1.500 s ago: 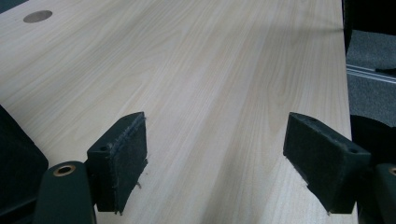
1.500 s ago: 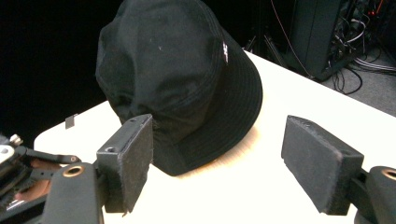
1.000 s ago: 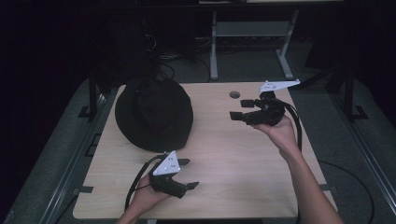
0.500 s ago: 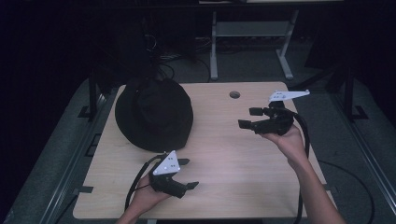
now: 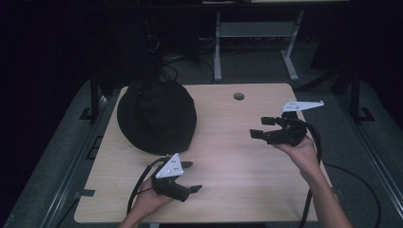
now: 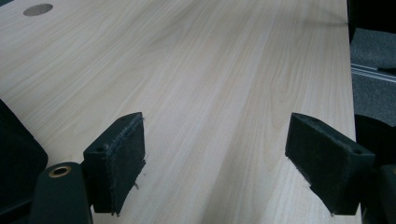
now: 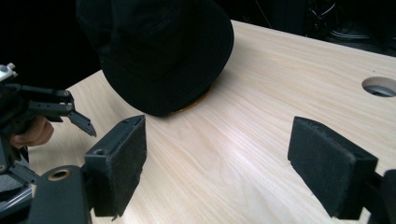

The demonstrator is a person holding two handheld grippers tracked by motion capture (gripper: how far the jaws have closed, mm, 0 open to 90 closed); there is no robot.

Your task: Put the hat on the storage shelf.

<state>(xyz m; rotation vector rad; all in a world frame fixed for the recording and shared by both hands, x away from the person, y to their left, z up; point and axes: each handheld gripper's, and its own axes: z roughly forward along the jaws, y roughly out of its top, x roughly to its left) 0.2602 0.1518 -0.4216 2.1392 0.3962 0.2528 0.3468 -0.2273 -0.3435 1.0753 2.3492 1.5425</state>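
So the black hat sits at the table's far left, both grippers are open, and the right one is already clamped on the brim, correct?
Not quite. The right gripper holds nothing: the high view shows it over bare wood, well apart from the black hat. The rest stands: the hat sits far left on the table, and the left gripper is open too.

A light wooden table (image 5: 237, 156) with a round cable hole (image 5: 238, 96) stands on a grey floor (image 5: 351, 142). Behind it, a white metal stand (image 5: 217, 52) rises in a dark, dim room, beside tangled cables (image 5: 166, 57).
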